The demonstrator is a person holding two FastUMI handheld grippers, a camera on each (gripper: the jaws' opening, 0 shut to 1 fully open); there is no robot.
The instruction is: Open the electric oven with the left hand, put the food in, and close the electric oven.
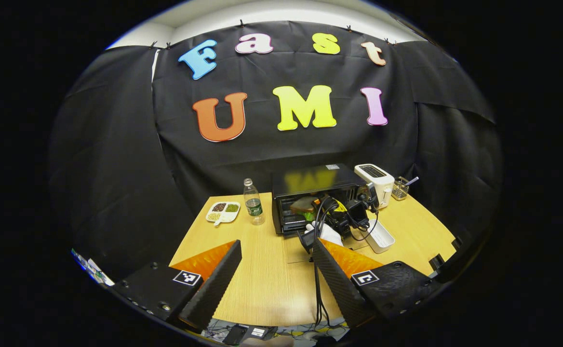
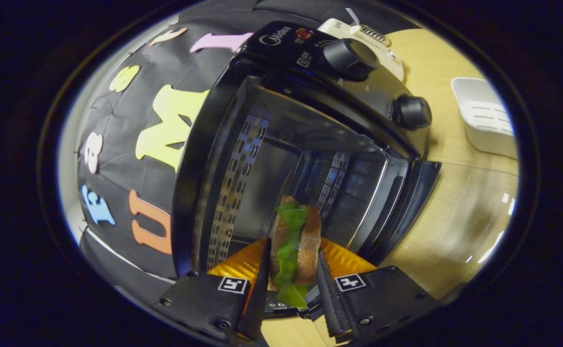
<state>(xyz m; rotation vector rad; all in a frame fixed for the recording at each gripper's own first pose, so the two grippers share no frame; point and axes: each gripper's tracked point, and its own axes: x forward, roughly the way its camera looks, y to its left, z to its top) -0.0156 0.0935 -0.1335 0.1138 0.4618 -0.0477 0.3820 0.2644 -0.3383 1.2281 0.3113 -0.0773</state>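
1. The oven (image 1: 317,195) stands near the far edge of the tabletop (image 1: 267,279), and its door (image 2: 407,202) is already down, so the opening step looks done.
2. The food, a sandwich (image 2: 293,253) with green leaf between two bread slices, is not yet inside. It sits in front of the open cavity, held up at the mouth of the oven.
3. What is left, as far as one can judge: to carry the sandwich in, let it go, draw back, and close the door.
4. The right gripper (image 2: 291,284) has narrow jaws, and both fingers press on the sandwich, one on each bread side.
5. The left gripper (image 1: 276,274) hangs over the near edge of the tabletop, well apart from the oven. Its jaws are wide and hold nothing.
6. A bottle (image 1: 253,202) and a small plate (image 1: 222,212) stand left of the oven, and a toaster (image 1: 375,180) stands to its right.
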